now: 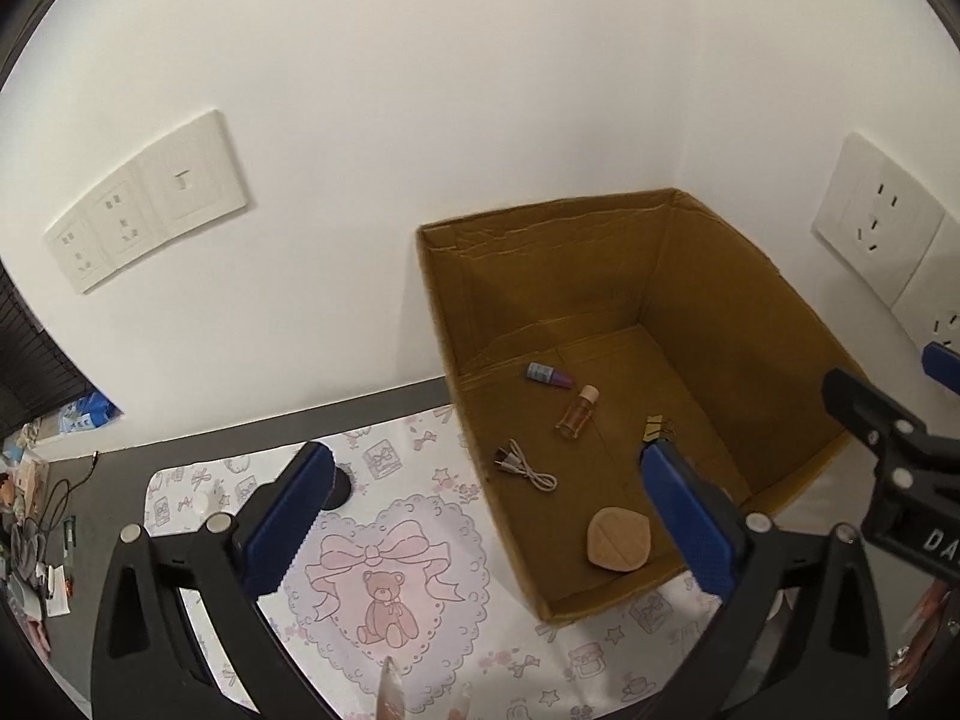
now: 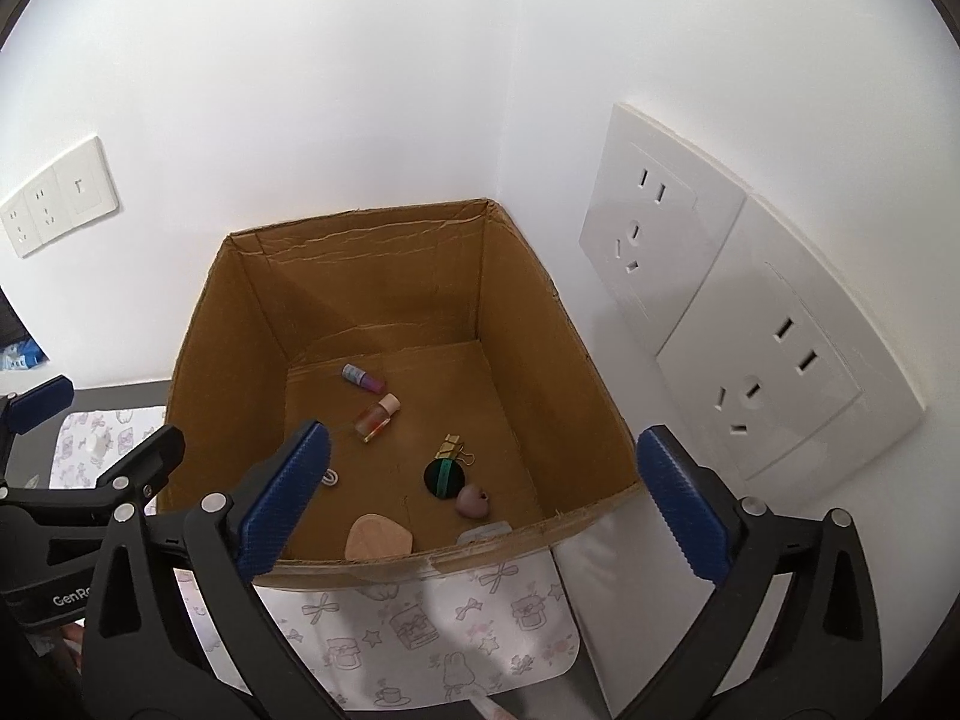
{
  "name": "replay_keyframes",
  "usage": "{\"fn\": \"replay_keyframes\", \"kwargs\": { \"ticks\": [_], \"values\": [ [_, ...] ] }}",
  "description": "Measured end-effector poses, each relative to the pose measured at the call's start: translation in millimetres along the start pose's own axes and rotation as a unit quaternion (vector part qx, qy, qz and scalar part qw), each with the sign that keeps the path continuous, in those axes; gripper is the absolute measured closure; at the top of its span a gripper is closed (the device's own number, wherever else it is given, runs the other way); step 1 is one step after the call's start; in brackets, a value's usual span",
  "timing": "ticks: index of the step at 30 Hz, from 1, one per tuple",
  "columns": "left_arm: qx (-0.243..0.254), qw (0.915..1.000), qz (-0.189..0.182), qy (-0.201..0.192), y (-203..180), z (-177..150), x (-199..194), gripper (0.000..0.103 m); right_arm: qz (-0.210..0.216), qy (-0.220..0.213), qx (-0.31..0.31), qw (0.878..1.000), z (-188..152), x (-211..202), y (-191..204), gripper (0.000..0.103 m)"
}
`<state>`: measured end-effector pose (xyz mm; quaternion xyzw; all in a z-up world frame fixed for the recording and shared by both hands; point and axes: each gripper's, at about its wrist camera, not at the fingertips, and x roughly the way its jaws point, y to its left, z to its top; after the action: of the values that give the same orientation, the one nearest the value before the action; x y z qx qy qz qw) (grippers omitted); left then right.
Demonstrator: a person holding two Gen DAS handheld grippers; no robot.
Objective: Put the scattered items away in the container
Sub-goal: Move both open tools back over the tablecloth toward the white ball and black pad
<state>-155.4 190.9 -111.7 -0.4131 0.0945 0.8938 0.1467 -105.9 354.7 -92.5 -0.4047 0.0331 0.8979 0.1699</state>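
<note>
Left gripper (image 1: 486, 516) spread wide, nothing held; right gripper (image 2: 480, 498) likewise spread wide, empty; both poised above near rim of cardboard box (image 2: 456, 558). Box in wall corner on patterned mat (image 1: 384, 576); inside seen: two small bottles (image 2: 375, 417), white cable (image 1: 528, 468), binder clip (image 2: 453, 449), tan puff (image 2: 379, 535), pink heart (image 2: 473, 501). Step judged: release done, drop-off ending. Next move judged: small white item (image 1: 201, 501) and dark round item (image 1: 341, 486) on mat to be sought; withdrawal from box needed first.

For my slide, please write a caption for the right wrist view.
Open right gripper above brown cardboard box holding small bottles, gold binder clip, pink heart-shaped item.
</note>
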Motion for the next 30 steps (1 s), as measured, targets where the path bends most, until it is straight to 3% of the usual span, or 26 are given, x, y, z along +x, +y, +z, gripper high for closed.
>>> {"fn": "replay_keyframes", "kwargs": {
  "ticks": [9,15,30],
  "values": [
    [-0.015,0.9995,0.026,-0.01,38.9,-3.6,-21.1,0.001,0.011,-0.028,-0.004,1.0,4.5,-24.9,20.3,0.0],
    [-0.045,0.9975,0.05,-0.022,88.2,-14.4,-40.6,0.001,0.027,-0.049,-0.016,0.998,4.7,-41.4,42.8,0.0],
    [-0.071,0.9926,0.086,-0.048,204.1,-40.9,-86.0,0.001,0.076,-0.086,-0.048,0.992,-9.1,-70.4,139.9,0.0]
  ]
}}
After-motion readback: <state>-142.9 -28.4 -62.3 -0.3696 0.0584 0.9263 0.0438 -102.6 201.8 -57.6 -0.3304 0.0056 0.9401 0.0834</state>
